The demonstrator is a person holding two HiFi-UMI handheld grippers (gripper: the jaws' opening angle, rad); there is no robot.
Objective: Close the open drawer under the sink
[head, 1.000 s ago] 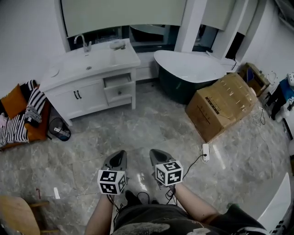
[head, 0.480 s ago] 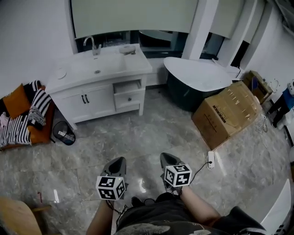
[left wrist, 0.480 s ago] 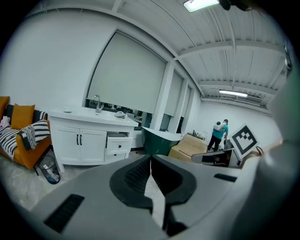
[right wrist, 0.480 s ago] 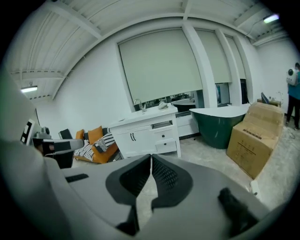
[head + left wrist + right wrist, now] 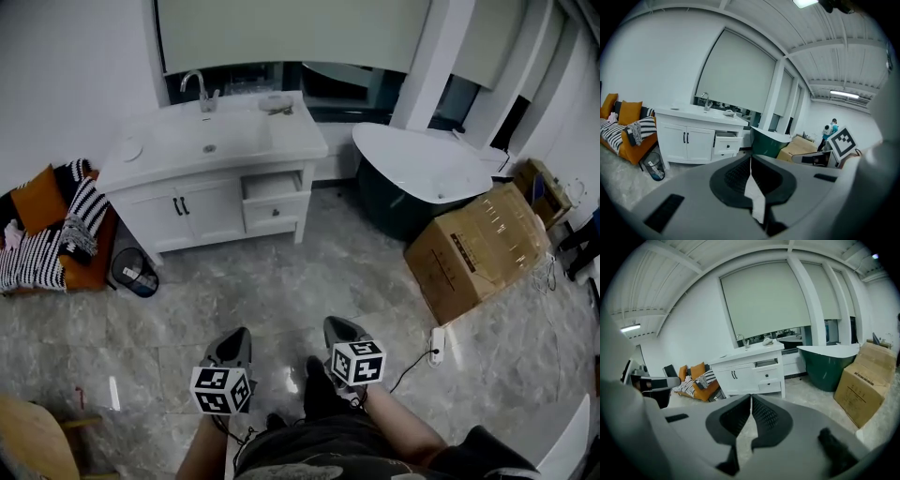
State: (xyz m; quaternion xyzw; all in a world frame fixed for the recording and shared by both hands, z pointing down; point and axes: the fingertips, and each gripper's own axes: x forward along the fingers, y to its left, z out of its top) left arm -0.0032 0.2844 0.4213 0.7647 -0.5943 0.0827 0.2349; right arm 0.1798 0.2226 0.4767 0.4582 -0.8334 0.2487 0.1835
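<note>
Standing open, top drawer — contents unseen, bin beside vanity

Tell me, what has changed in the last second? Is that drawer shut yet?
The person has stepped nearer the sink cabinet, which now looks larger and sits lower and further right in the head view. The left gripper and right gripper came along, still shut and empty. Nothing was grabbed or let go. The drawer is still open and untouched.
</note>
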